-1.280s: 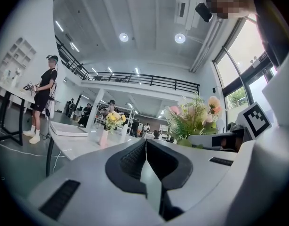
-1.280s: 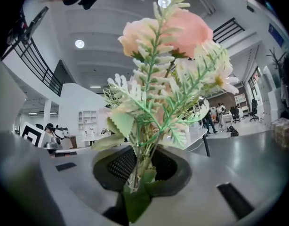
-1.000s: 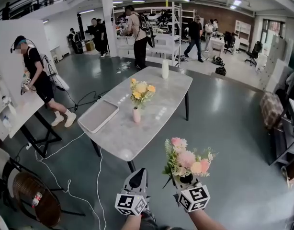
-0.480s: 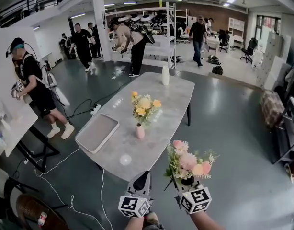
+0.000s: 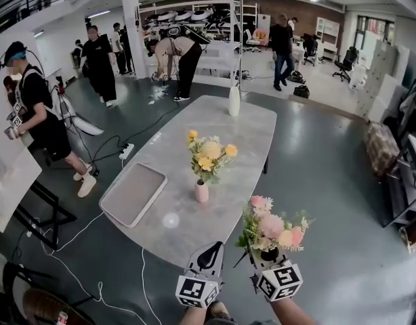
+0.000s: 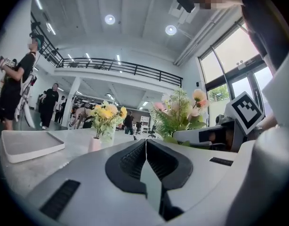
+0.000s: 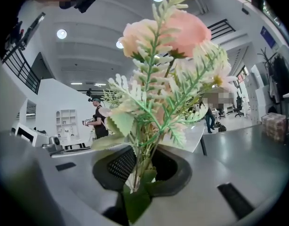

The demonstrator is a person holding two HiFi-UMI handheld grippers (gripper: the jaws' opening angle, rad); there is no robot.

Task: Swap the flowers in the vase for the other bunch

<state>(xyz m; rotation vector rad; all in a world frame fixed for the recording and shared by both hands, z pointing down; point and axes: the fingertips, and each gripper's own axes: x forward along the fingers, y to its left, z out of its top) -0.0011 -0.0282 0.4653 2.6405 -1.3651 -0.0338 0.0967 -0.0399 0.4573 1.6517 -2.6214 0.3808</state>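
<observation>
Head view: vase (image 5: 202, 192) stands upright mid-table (image 5: 242, 134) with the yellow bunch (image 5: 209, 153) in it. The tray (image 5: 133, 193) lies to its left, apart. You're short of the near table end, and nothing touches the vase yet.

Risks, as I judge them:
- The vase looks small and narrow-footed. Pull the yellow stems at a slant and it may lift with them or tip over. You have only one free gripper, so nothing steadies the base unless you set the pink bunch (image 5: 272, 227) down first.
- The pink bunch is top-heavy and pinched low on thin stems. A quick swing could let it pivot or slide in the pads.
- Bring the pink heads in too close and they may brush the yellow ones and nudge the vase.
- The swap isn't begun. Pushing pink stems in before the yellow ones are out would likely jam the narrow neck.

Grippers:
- Your left gripper (image 5: 213, 249): the left gripper view shows its jaws pressed together with nothing between them and no contact with anything. Open it before any grab.
- Your right gripper (image 5: 265, 257): the right gripper view shows its jaws at a narrow gap, clamped low on the pink bunch's stems and a leaf. The blooms stand upright above the pads.
</observation>
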